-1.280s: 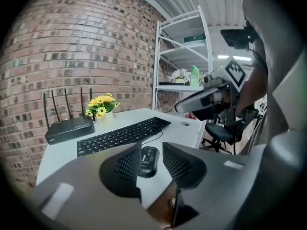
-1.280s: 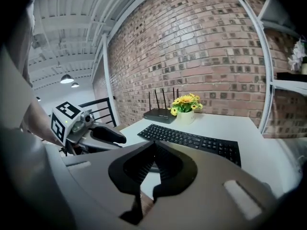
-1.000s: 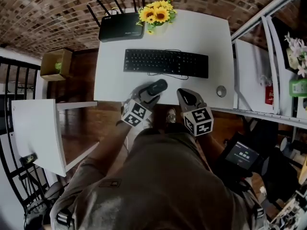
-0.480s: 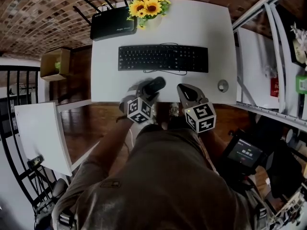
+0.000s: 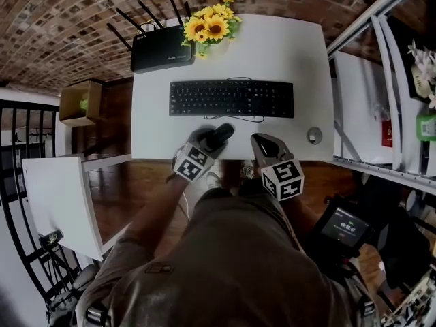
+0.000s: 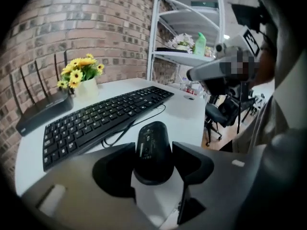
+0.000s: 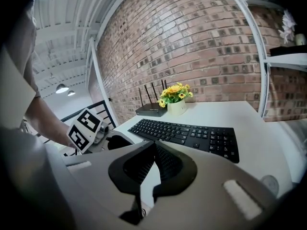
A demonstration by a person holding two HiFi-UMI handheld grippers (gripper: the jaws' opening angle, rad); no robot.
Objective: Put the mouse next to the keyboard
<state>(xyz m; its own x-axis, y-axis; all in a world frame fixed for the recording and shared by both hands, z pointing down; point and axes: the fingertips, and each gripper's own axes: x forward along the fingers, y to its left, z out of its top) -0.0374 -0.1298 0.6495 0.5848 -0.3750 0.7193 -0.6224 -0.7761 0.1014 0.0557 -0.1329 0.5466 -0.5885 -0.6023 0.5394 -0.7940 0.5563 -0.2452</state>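
The dark oval computer mouse point(image 5: 220, 135) sits between the left tongs point(image 6: 153, 153), resting on the white bench point(image 5: 286, 46). These tongs stand wide and are just closing in on it. Just past their tips lies the black corded keyboard point(image 5: 231, 98), near the mouse but apart from it. The right tongs point(image 7: 154, 147), beside the left pair at the bench's near edge, are pressed together on nothing.

Grey left tool point(image 5: 216, 136) and right tool point(image 5: 259, 142), white cubes with black square markers, brownish shirt point(image 5: 231, 264), sleeves apparently short
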